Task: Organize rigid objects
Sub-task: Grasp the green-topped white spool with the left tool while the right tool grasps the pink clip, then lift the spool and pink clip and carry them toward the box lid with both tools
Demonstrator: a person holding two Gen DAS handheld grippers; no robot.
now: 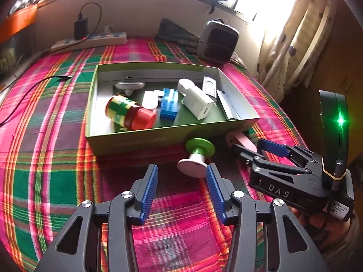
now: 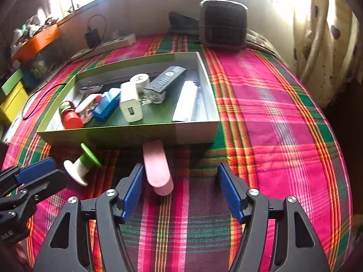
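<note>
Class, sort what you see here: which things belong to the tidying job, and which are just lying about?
Job: green box; red-lidded jar; blue case; white charger; green-and-white spool; pink object.

Lying about: power strip; small heater; black cable; curtain.

1 green box (image 1: 145, 141), 1 red-lidded jar (image 1: 130, 113), 1 remote (image 2: 164, 80), 2 tongs (image 1: 182, 178)

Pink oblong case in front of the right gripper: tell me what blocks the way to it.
Nothing visible does. The pink oblong case lies on the plaid cloth, already partly between the right gripper's open jaws.
</note>
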